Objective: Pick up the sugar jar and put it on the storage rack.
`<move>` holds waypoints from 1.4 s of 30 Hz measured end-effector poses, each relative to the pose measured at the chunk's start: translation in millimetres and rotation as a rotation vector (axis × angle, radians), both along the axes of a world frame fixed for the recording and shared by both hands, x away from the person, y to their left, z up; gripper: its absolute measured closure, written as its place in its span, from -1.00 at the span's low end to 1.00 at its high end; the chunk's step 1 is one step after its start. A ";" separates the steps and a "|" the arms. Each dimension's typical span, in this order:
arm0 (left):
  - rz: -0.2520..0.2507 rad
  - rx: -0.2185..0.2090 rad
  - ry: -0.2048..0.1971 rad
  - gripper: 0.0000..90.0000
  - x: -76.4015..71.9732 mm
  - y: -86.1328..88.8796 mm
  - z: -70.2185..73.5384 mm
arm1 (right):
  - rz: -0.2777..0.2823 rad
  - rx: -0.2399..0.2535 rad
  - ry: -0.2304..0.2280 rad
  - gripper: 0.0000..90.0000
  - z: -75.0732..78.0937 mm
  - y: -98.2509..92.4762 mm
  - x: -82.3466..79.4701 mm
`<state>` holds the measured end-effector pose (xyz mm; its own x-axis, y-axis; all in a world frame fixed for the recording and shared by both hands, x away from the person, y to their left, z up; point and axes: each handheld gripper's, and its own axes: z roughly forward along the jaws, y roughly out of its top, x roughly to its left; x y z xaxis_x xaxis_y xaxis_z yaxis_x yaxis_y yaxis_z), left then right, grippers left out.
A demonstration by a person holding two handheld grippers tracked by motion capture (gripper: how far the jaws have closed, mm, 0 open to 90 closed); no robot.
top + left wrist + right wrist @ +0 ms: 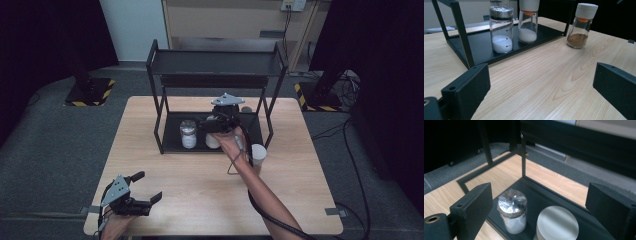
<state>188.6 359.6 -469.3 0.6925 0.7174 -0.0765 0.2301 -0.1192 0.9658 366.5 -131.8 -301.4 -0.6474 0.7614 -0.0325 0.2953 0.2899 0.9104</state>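
Wooden counter (200, 190) seen from the high view, with a black two-tier rack (215, 62) set at 12 o'clock on it.

On the rack's lower tray (479, 51) two jars are stood side by side: a metal-lidded jar (501, 28) holding white powder, and a white-capped jar (528, 21) with white contents just at its 3 o'clock in the left gripper view. A third jar, brown contents (581, 25), is stood on the counter off the tray, near the rack's front right corner.

Right gripper (220, 122) is held over the lower tray, above the white-capped jar. Jaws are spread; nothing is pinched. In the right gripper view both jar tops are seen below, between the jaws.

Left gripper (145, 187) is held at 7 o'clock of the counter, well apart from the rack. Jaws are spread wide, nothing between them but bare wood.
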 end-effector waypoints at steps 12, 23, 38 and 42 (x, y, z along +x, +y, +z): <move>0.000 -0.001 -0.001 -1.00 0.2 -0.4 -0.3 | 0.081 0.001 -0.025 -0.83 27.6 -25.7 -15.9; -0.002 -0.002 -0.002 -1.00 0.3 -0.3 -0.5 | 0.165 0.034 -0.052 -0.82 36.3 -59.8 -33.9; -0.002 -0.004 -0.006 -1.00 -0.2 -0.6 -0.6 | 0.187 0.062 -0.128 -0.81 28.5 -116.5 -89.8; 0.000 -0.004 -0.006 -1.00 -1.1 -1.1 -0.3 | 0.176 0.074 -0.142 -0.81 22.2 -132.2 -103.0</move>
<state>187.5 358.5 -469.6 0.6927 0.7173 -0.0751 0.2241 -0.1151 0.9678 263.5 -263.9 -279.2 -0.7630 0.6412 -0.0811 0.1139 0.2569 0.9597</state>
